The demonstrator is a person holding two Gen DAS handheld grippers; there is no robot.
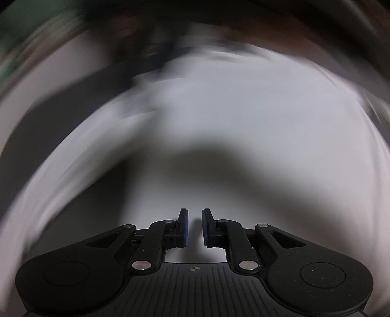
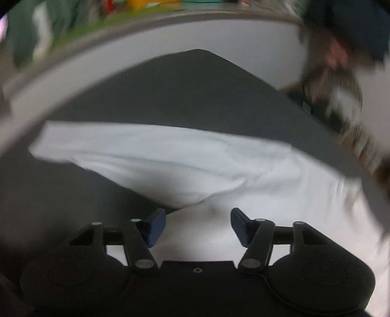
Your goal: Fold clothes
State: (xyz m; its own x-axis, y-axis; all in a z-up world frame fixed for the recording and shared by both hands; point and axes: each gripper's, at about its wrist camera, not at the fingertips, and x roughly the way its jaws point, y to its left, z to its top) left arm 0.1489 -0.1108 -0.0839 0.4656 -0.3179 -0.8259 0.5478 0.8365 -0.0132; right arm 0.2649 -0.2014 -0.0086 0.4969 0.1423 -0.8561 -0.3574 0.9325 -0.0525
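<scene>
A white garment [image 2: 185, 161] lies spread on a dark grey mat [image 2: 185, 95], one sleeve reaching out to the left. My right gripper [image 2: 198, 217] is open just above the cloth, its blue pads [image 2: 156, 225] wide apart with white fabric between and below them, nothing pinched. In the left wrist view the same white garment [image 1: 219, 117] fills most of the frame, heavily blurred. My left gripper [image 1: 194, 214] hovers over it with a narrow gap between its blue pads [image 1: 185, 229] and nothing held.
The white table [image 2: 170, 36] edge curves around the dark mat. At the upper right a person [image 2: 341, 73] leans over the table, blurred. Green and coloured shapes [image 2: 80, 22] lie beyond the far edge.
</scene>
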